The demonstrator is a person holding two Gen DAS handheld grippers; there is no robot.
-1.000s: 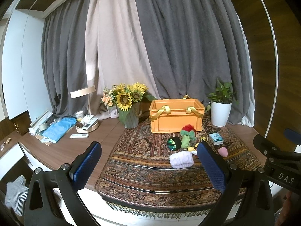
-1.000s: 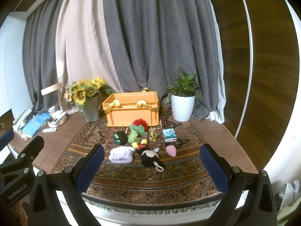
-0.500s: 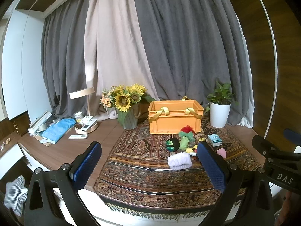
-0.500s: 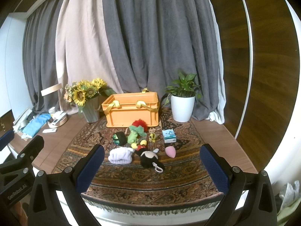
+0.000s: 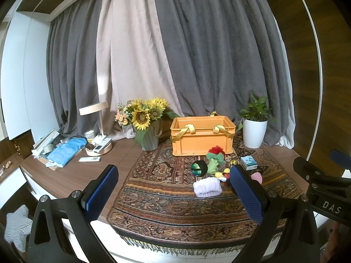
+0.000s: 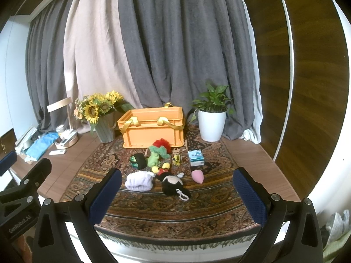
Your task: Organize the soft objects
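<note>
An orange crate point(image 6: 153, 129) point(image 5: 203, 137) with yellow straps stands at the back of a patterned rug point(image 6: 171, 208). In front of it lie soft things: a white fluffy roll point(image 6: 139, 181) point(image 5: 207, 188), a black mouse plush point(image 6: 172, 183), a green frog point(image 6: 153, 159), a red-and-green plush point(image 6: 161, 145), a dark green ball point(image 6: 138, 161) point(image 5: 199, 168), a pink sponge point(image 6: 197, 176) and a small blue box point(image 6: 196, 157). My left gripper point(image 5: 173, 190) and right gripper point(image 6: 176, 191) are both open and empty, held near the rug's front edge, well short of the toys.
A sunflower vase point(image 6: 103, 120) stands left of the crate and a white plant pot point(image 6: 211, 125) right of it. A lamp, remotes and a blue cloth point(image 5: 65, 150) sit on the wooden table at far left. Curtains hang behind.
Both views have shifted only slightly; the scene sits a little higher and nearer. Nothing on the rug has moved and both grippers stay open.
</note>
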